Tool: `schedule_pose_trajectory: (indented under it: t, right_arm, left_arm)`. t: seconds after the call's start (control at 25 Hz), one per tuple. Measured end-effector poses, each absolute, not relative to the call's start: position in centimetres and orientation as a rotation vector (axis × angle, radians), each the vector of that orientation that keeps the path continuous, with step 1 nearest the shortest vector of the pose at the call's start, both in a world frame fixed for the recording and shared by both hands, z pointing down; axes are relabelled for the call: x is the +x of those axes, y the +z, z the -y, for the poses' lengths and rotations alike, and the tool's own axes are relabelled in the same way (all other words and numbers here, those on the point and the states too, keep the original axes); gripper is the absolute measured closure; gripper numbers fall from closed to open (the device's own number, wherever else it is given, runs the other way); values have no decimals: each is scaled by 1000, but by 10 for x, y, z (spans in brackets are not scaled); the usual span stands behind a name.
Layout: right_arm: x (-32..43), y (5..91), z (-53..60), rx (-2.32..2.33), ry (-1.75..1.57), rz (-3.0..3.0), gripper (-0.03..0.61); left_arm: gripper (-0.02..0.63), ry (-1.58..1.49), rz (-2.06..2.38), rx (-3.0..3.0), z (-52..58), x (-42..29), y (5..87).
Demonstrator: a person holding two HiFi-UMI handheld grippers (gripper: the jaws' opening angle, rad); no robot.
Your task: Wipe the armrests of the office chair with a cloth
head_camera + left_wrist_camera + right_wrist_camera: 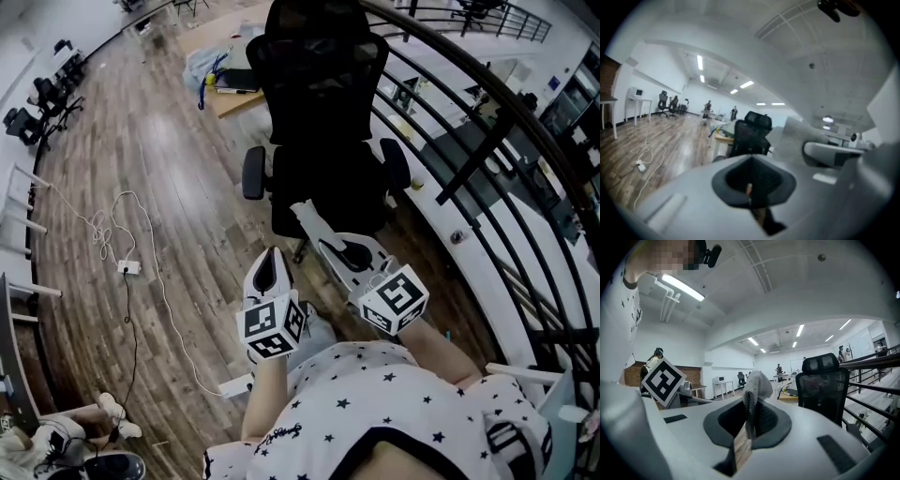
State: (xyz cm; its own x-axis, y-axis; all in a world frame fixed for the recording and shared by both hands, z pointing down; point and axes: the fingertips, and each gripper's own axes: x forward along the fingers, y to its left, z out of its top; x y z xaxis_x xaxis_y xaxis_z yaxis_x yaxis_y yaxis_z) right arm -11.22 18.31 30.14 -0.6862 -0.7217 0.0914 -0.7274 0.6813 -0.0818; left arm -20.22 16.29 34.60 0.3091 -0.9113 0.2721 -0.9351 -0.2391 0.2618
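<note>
A black mesh office chair [323,103] stands ahead of me on the wood floor, with its left armrest [253,173] and right armrest [397,165] both in sight. My right gripper [324,246] is shut on a pale grey cloth [306,217] that sticks out toward the seat. The right gripper view shows the cloth [755,386] pinched upright between the jaws of that gripper [749,422], with the chair [824,383] off to the right. My left gripper [270,257] hovers beside it, short of the chair, shut and holding nothing. The chair [751,134] lies ahead of it in the left gripper view [749,188].
A black metal railing [487,141] curves along the right, close to the chair. Behind the chair is a wooden desk [230,94] with bags and a notebook. A white cable and power strip [129,267] lie on the floor to the left. More chairs [37,112] stand far left.
</note>
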Motion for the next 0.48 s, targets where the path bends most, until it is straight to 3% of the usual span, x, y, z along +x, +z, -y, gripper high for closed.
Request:
schedule_pose_trajectory:
  t: [0.48]
  right_arm:
    - [-146, 299, -88, 1307, 158, 2806, 552]
  left_arm:
    - [606, 139, 1586, 2268, -71, -239, 354]
